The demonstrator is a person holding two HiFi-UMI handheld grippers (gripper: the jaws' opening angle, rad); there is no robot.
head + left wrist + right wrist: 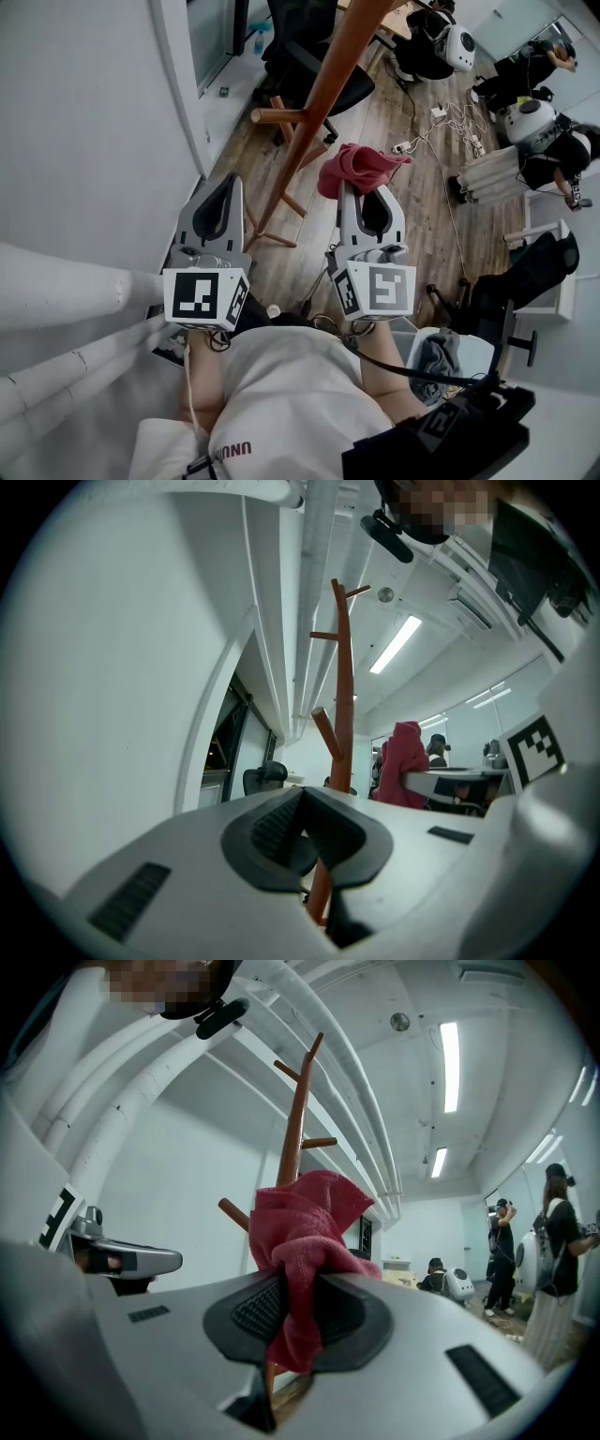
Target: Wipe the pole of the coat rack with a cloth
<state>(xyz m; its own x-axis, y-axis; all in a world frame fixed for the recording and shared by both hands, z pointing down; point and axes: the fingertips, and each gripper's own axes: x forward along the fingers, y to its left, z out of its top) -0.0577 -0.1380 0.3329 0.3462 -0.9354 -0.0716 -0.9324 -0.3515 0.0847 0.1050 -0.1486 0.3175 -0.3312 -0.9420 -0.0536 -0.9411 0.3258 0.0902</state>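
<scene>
Left of the jaws of the left gripper (228, 180) rises a plain white wall (84, 131), and white pipes (66, 291) run along it, to the left of and behind those jaws. A wood-plank floor (394, 159) lies ahead of both pairs of jaws. Farther ahead stand a dark window (230, 747) and a black office chair (314, 56). Ahead and to the right of the jaws of the right gripper (366, 192), a white power strip (437, 112) and cables lie on the planks. High above, long strip lights (450, 1054) glow on the white ceiling (412, 1129).
</scene>
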